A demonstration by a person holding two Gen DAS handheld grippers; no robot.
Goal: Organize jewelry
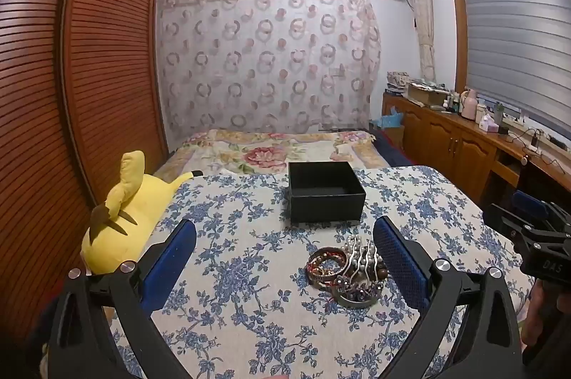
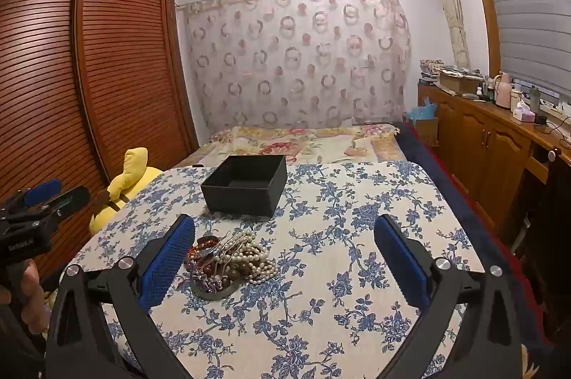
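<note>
Two grippers are being held above a table covered by a blue floral cloth (image 1: 249,289). The left gripper (image 1: 285,257) is being kept wide open, its two blue-padded fingers (image 1: 401,264) spread far apart with nothing gripped between them; the right-hand finger is seen just beside the jewelry, though contact cannot be judged. The right gripper (image 2: 285,257) is likewise being held wide open and gripping nothing, its left-hand finger just beside the same heap. One pile of jewelry (image 1: 346,266) is lying on the cloth between the grippers and the box: bangles, a string of white pearls (image 2: 260,263), brown beads and a grey ring-shaped piece are tangled together, too intertwined to be counted exactly. Beyond the pile, one black box (image 1: 326,206) is standing open-topped and upright on the cloth, apart from the pile; what can be seen of its inside is bare and dark. At the table's left edge, one yellow plush toy (image 1: 125,211) is lying. Farther back, one bed with a floral cover (image 1: 271,150) is being shown, with a patterned curtain (image 1: 267,57) behind it.
</note>
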